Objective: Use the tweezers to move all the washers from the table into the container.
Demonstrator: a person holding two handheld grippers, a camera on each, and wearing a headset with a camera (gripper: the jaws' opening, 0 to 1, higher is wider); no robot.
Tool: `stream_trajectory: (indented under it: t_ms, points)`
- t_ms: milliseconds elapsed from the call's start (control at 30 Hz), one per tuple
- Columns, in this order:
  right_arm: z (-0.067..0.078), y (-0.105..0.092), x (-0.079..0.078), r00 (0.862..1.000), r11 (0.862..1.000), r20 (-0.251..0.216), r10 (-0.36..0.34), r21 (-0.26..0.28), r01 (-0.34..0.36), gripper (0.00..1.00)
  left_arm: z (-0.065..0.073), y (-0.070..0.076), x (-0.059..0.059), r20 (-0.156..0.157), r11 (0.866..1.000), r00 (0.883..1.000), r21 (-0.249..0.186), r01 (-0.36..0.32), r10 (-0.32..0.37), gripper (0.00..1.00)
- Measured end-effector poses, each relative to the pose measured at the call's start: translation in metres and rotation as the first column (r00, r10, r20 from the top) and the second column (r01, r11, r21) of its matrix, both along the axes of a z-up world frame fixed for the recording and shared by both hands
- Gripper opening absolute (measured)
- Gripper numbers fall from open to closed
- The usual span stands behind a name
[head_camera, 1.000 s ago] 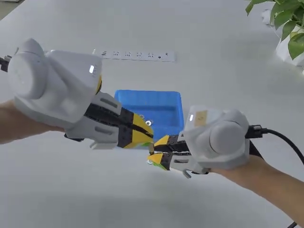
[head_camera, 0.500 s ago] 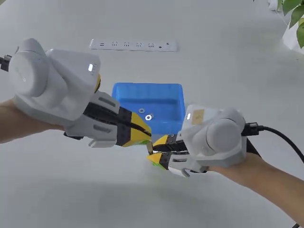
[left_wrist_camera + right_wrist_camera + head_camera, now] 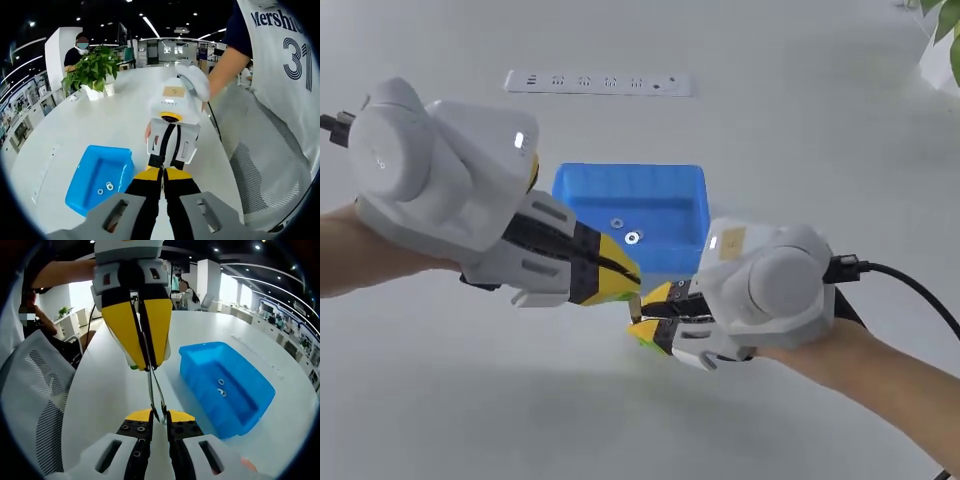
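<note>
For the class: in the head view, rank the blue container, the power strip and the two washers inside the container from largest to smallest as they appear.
Largest: the blue container.
Next: the power strip, slimmer; it lies farther off, so its true size is unsure.
Smallest: the washers; they look alike, so neither ranks first.

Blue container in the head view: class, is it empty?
No, two washers lie on the floor of the blue container.

The left gripper [image 3: 636, 283] now overlaps less of the blue container [image 3: 665, 190] at mid-frame, so both washers [image 3: 633, 237] inside show uncovered.
</note>
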State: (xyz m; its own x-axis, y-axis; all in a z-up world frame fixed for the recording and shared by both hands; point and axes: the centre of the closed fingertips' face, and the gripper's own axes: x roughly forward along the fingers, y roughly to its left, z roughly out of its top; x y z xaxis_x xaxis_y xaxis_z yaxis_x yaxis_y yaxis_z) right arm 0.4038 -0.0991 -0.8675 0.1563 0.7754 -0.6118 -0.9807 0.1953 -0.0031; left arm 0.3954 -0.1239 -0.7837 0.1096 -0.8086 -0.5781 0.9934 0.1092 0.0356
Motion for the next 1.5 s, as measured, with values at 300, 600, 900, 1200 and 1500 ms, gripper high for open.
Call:
stream_trajectory:
  t_ms: [300,600,900,1200,1500]
  points:
    - [-0.0005,-0.0002,0.0029,1.000,1.000,-0.004,-0.003,0.001,0.003,0.12,-0.0002,-0.0001,0.0034,-0.003,1.000,1.000,-0.011,-0.009,0.009,0.05]
    - [-0.0026,0.0000,-0.0002,1.000,1.000,-0.015,-0.002,0.002,0.002,0.12,-0.0022,-0.0006,0.0011,-0.017,1.000,1.000,-0.009,-0.005,0.005,0.05]
    - [-0.0035,-0.0006,-0.0009,1.000,1.000,-0.020,-0.004,0.003,0.004,0.12,-0.0026,-0.0018,0.0002,-0.025,1.000,1.000,-0.026,-0.009,0.008,0.06]
    - [-0.0043,0.0000,-0.0025,1.000,1.000,-0.015,0.021,-0.007,-0.022,0.12,-0.0034,-0.0009,-0.0046,-0.039,1.000,0.999,-0.028,0.000,-0.001,0.06]
    - [-0.0043,0.0000,-0.0029,0.999,0.999,-0.009,0.038,-0.023,-0.038,0.11,-0.0042,0.0017,-0.0051,-0.031,1.000,1.000,-0.008,0.004,-0.004,0.06]
